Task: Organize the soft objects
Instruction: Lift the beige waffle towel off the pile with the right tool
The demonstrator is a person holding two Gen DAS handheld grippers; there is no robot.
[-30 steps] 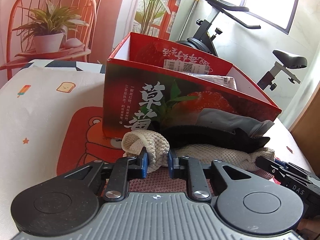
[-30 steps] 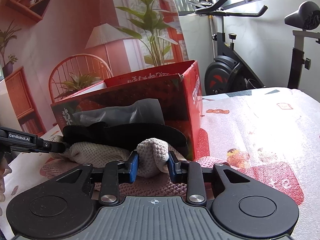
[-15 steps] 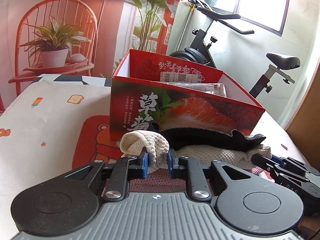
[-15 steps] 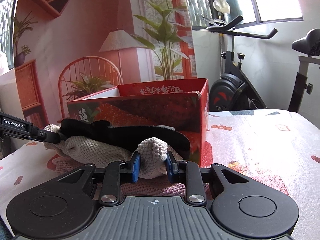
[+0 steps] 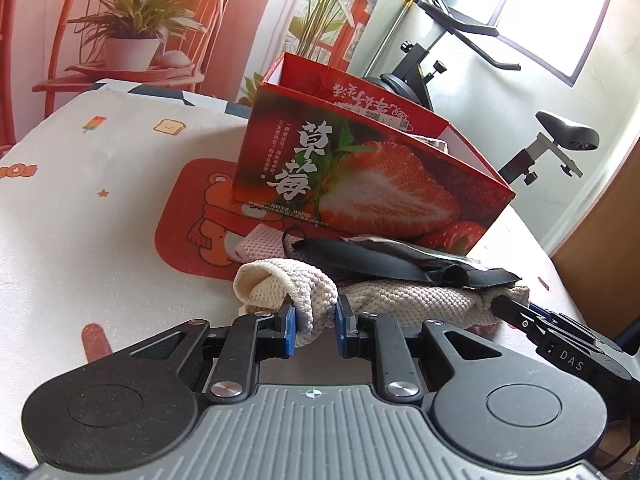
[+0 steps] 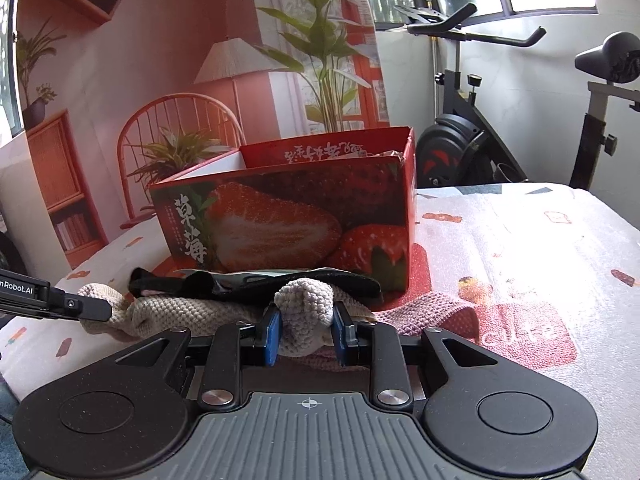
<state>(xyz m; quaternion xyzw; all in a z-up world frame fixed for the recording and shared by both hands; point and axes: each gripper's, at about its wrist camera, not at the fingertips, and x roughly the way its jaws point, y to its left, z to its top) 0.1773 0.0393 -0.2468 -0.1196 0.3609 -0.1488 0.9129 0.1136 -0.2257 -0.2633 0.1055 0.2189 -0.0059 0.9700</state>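
Note:
A beige knitted cloth (image 5: pixel 404 296) lies bundled on the table in front of a red strawberry box (image 5: pixel 360 184). My left gripper (image 5: pixel 314 324) is shut on its left end. My right gripper (image 6: pixel 306 330) is shut on its right end (image 6: pixel 306 300). A black soft strap (image 5: pixel 384 258) and a grey piece lie on top of the cloth; the strap also shows in the right wrist view (image 6: pixel 256 284). A pink knitted cloth (image 6: pixel 424 310) lies underneath. The box (image 6: pixel 296 220) is open on top.
The table has a white printed cover (image 5: pixel 80 200) with a red bear patch (image 5: pixel 200 220). An exercise bike (image 6: pixel 500 128) stands behind the table. A printed backdrop with chair and plants (image 5: pixel 132 36) stands at the back. A wooden panel (image 5: pixel 600 232) is at right.
Both grippers, still holding the beige cloth, have come down and back from the box. The bundle now sits lower, clear of the box front. The black strap stays on top.

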